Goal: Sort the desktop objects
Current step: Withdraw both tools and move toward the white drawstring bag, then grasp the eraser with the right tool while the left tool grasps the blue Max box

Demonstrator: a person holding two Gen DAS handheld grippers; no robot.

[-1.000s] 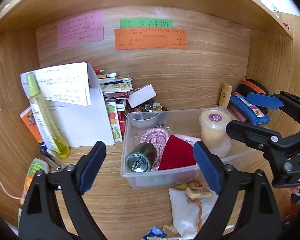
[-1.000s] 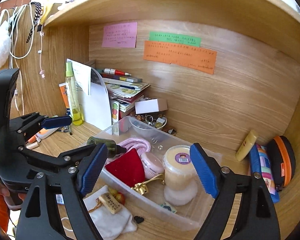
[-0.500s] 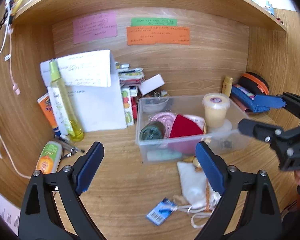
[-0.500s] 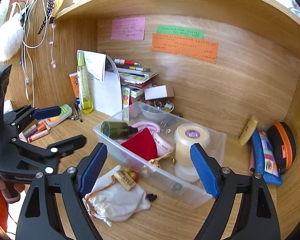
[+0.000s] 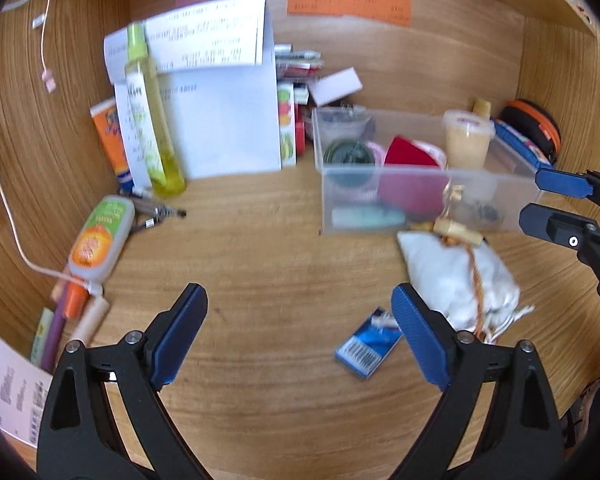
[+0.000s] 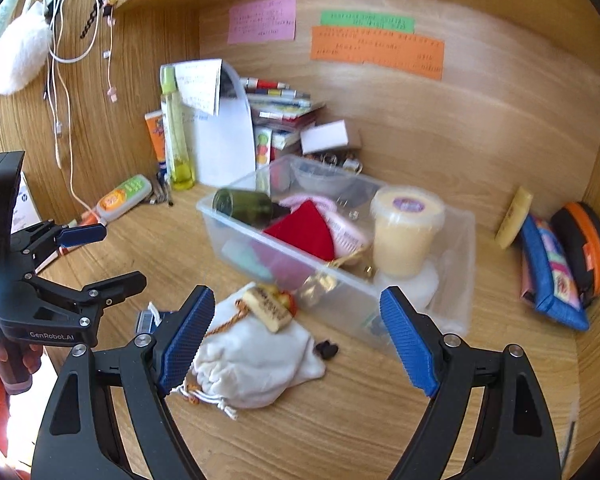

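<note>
A clear plastic bin (image 5: 420, 192) (image 6: 260, 248) stands on the wooden desk, holding a green bottle (image 6: 244, 204), a red pouch (image 6: 304, 232), a pink item and a yellow tub (image 6: 404, 232). A white drawstring bag (image 5: 456, 272) (image 6: 252, 356) with a cork tag lies in front of it. A small blue packet (image 5: 370, 344) lies near it. My left gripper (image 5: 300, 332) is open and empty above bare desk, left of the bag. My right gripper (image 6: 296, 332) is open and empty, over the bag and the bin's front.
At the left stand a yellow spray bottle (image 5: 148, 108), papers (image 5: 220, 100), an orange tube, a green-orange case (image 5: 100, 236), pens and a white cable. Stacked books (image 6: 280, 112) sit behind the bin. A blue pencil case (image 6: 552, 280) and orange-black case lean at the right wall.
Both grippers have pulled back from the bin; more desk shows in front. The left view has swung left and down. Both stay open and empty.
</note>
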